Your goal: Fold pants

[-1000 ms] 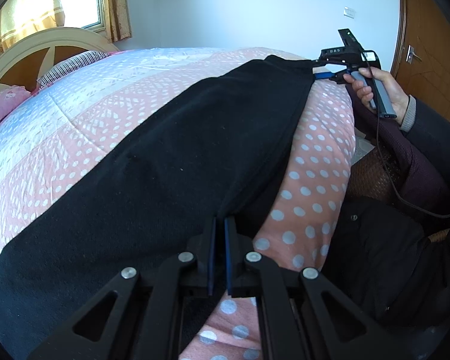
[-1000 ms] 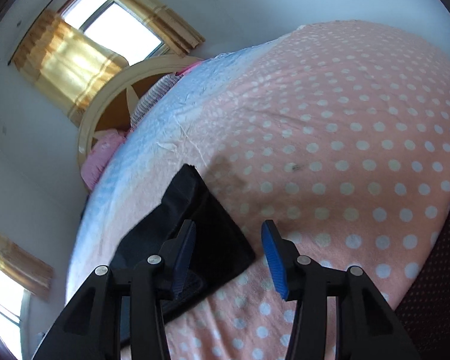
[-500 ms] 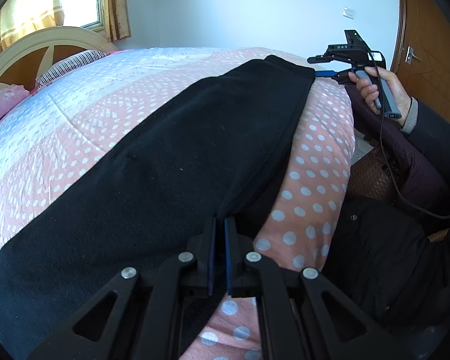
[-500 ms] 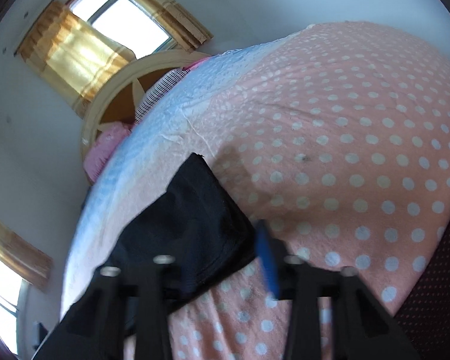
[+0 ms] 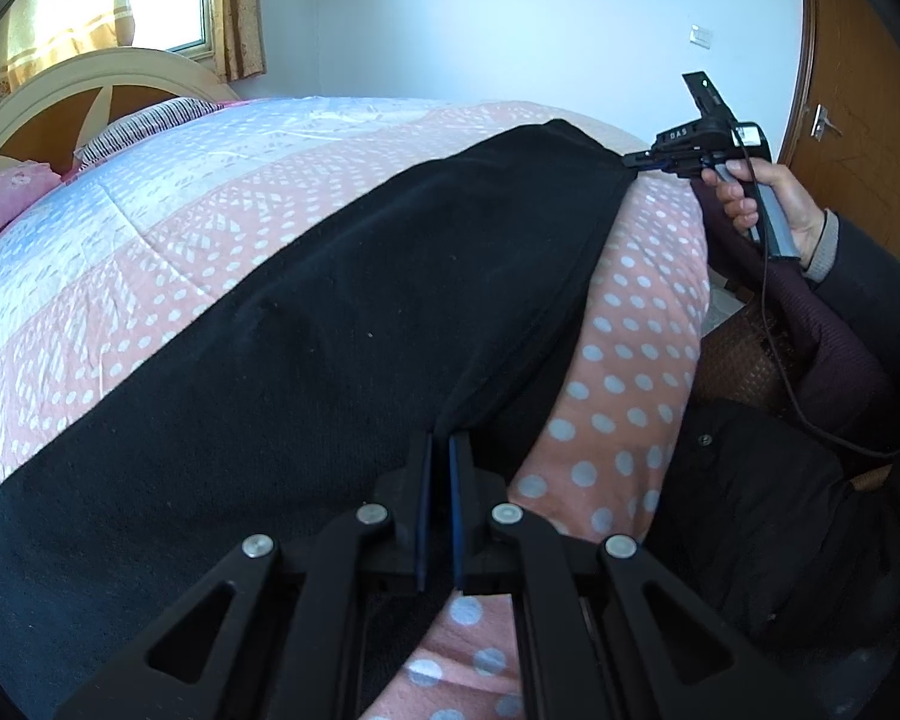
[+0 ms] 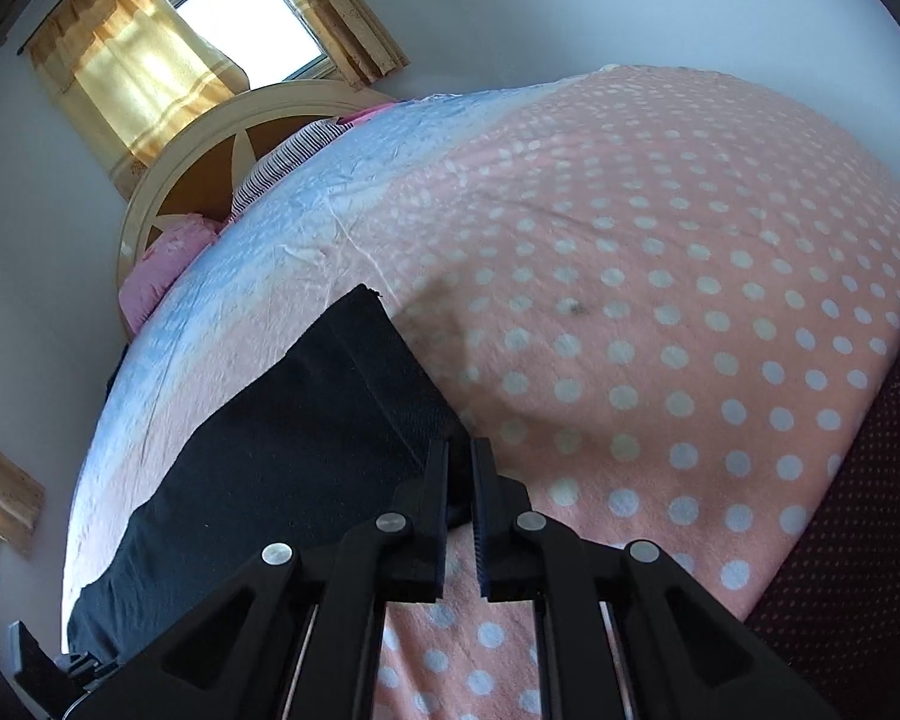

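Left gripper (image 5: 440, 450): my jaws are pressed together on the near edge of the pants (image 5: 306, 324), black cloth pinched between the blue pads.
Right gripper (image 6: 460, 456): likewise clamped, biting a corner of the same garment at its far end; in the left view I see it at the pants' far corner (image 5: 642, 161), held in my right hand (image 5: 768, 204).
Where the pants lie: spread flat on the bed's quilt (image 5: 150, 192), along the edge nearest me.
Long axis: it runs from my left gripper straight away to my right one, so each holds one end of the near edge; I judge the fold will turn on carrying one end along that line toward the other, or both across the width.
Nearer hand: the left sits at the wider end, the right at the narrower.
Cloth: matte black knit, soft and limp, lying smooth with one raised seam; it should drape and sag when lifted.
Quilt: plush pink with white dots, then pale blue bands further off.
Beyond: cream headboard (image 5: 78, 102), striped pillow (image 5: 144, 123), yellow curtains (image 6: 132, 90).
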`<state>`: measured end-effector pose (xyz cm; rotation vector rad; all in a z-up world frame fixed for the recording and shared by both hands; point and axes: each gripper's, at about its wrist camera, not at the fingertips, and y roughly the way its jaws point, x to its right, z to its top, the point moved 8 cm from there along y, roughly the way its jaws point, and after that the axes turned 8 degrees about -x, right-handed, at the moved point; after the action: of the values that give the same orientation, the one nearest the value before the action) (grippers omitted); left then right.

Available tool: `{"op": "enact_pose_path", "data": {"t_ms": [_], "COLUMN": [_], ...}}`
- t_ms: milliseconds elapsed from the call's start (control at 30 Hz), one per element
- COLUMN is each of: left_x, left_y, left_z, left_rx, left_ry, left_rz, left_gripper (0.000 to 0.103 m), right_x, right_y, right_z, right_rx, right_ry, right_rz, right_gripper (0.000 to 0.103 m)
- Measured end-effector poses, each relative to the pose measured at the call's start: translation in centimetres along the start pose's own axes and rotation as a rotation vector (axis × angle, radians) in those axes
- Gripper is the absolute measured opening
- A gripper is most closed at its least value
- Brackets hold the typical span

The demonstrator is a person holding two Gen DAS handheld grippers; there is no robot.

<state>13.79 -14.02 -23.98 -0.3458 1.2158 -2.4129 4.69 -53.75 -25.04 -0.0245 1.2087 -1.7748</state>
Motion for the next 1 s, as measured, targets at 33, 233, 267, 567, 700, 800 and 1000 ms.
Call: {"op": "enact_pose_path", "data": {"t_ms": [33,233,267,567,700,800,1000], "left_x": [0.2,0.4,0.0,-5.6,-4.8,-4.8,-4.6], "left_y": [0.0,-2.3,-3.2,-3.1,-2.7,-2.8,-3.9], "left_z": [0.1,0.0,-0.1,-3.5,-4.1,-4.4,-4.6], "left_rx": [0.001,0.03,0.05,0.013,0.021,0.036,0.048], "left_ry": [0.011,0.03,0.026,-0.131,-0.116,-0.127,-0.1], "left_rz": [0.016,0.081,0.104,0.215,0.202,0.161,0.17], "left_gripper": [0.01,0.029,0.034,0.048,0.048,0.048,0.05], "right_x": [0.3,-1.8,-4.0,-26.1,-29.7,-29.9,-31.8], "right_y": [0.0,-3.7,-4.1,0.5,3.8,3.9,2.0], "right_z": [0.0,0.2,-0.2,-13.5,-21.6,-24.2,-22.0], "right_rx": [-0.002,0.106,0.111,-0.198,-0.412,-0.408,-0.377], "right_ry": [0.017,-0.022,-0.079,-0.603,-0.811,-0.96,-0.894], "right_rz": [-0.002,-0.048,-0.02,0.387,0.378,0.283,0.367], "right_gripper": [0.023,0.049,0.049,0.049,0.049,0.049,0.049]}}
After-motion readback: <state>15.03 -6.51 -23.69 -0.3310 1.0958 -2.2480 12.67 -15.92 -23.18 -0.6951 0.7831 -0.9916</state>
